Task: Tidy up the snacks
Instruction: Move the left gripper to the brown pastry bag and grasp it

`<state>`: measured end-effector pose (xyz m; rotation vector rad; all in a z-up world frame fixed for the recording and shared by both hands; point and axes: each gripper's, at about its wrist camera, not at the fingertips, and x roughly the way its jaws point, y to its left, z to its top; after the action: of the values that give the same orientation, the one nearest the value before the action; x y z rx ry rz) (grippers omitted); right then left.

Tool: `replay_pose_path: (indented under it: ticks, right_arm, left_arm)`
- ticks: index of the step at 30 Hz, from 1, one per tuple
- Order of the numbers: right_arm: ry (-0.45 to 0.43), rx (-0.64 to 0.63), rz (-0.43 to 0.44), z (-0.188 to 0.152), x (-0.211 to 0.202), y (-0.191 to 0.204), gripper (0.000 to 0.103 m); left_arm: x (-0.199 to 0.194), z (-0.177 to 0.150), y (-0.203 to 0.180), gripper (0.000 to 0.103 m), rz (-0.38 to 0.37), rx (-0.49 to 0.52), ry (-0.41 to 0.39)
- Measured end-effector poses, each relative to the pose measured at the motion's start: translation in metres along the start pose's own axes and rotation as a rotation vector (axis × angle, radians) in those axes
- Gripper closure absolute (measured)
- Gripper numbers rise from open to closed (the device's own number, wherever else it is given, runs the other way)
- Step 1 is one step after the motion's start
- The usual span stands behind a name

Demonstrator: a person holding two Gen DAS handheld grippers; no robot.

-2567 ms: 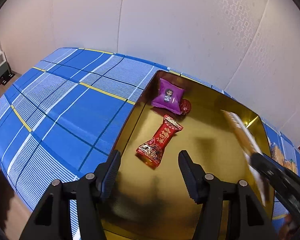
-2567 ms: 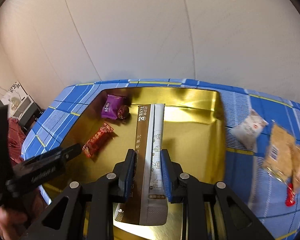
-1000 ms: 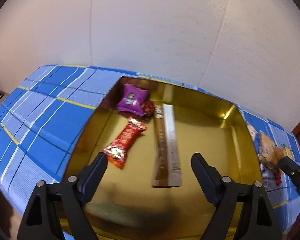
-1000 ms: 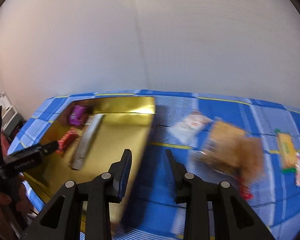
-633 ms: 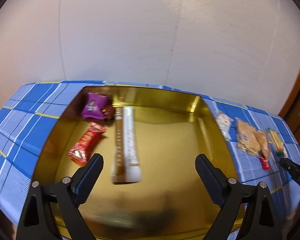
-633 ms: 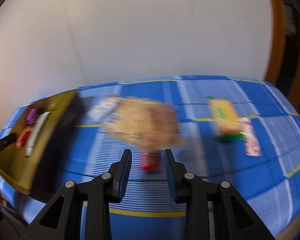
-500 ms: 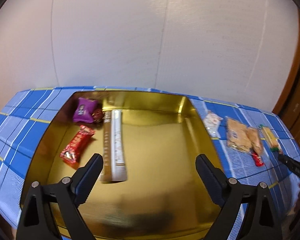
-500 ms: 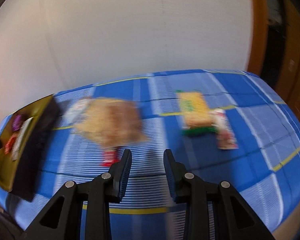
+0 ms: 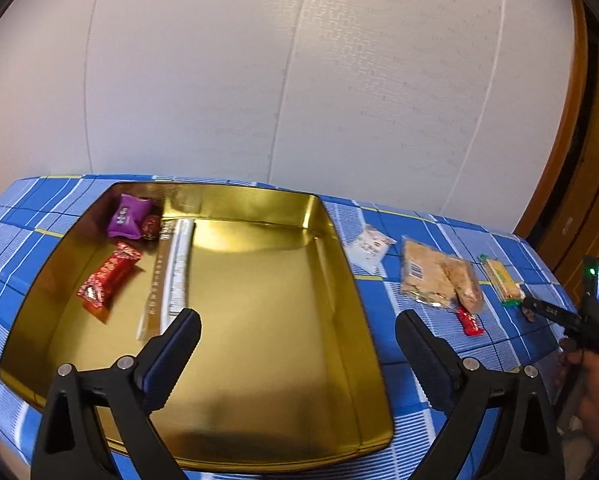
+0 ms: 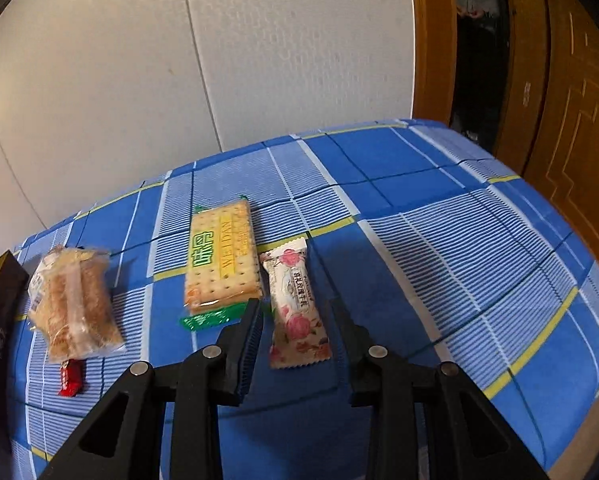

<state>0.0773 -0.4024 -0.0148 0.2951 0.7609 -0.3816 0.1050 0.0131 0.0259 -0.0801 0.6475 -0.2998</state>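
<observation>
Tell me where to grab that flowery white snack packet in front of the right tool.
Grip the flowery packet across its narrow middle, coming down from above. It lies flat, lengthwise between the right tool and its open fingers; the cracker pack beside it leaves little room.

Ahead of the left gripper (image 9: 297,334) lies a tray (image 9: 339,264) on a tablecloth (image 9: 427,364). In the tray's far left corner are a pillow packet (image 9: 128,216) and a round sweet (image 9: 150,223), touching. Nearer lie a twist-wrapped candy (image 9: 108,277) and, to its right, a long sachet (image 9: 170,276). Between the right gripper (image 10: 296,316) fingers lies a flowered bar (image 10: 296,305), untouched; a cracker pack (image 10: 220,259) lies just left of it.
</observation>
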Motion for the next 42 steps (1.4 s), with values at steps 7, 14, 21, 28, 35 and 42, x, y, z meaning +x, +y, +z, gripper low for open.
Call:
replay_pose_path:
  ticks: [7, 14, 21, 28, 35, 42]
  right_arm:
    - [0.049, -0.027, 0.075, 0.001, 0.010, -0.001, 0.072]
    - [0.044, -0.062, 0.041, -0.008, 0.004, 0.000, 0.076]
    - [0.062, -0.042, 0.083, -0.018, -0.007, -0.010, 0.076]
    - [0.066, -0.032, 0.095, -0.017, -0.003, -0.011, 0.076]
    - [0.071, -0.043, 0.102, -0.016, -0.003, -0.011, 0.075]
    - [0.088, -0.014, 0.116, -0.015, -0.004, -0.014, 0.075]
  left_arm:
    - [0.006, -0.008, -0.032, 0.004, -0.019, 0.064, 0.011]
    - [0.014, -0.003, -0.067, 0.004, -0.056, 0.069, 0.063]
    - [0.041, 0.001, -0.130, 0.001, -0.093, 0.150, 0.134]
    - [0.087, 0.010, -0.182, 0.001, -0.066, 0.153, 0.220]
    - [0.130, 0.022, -0.220, 0.001, -0.012, 0.172, 0.300]
    - [0.165, 0.022, -0.229, 0.038, 0.040, 0.177, 0.337]
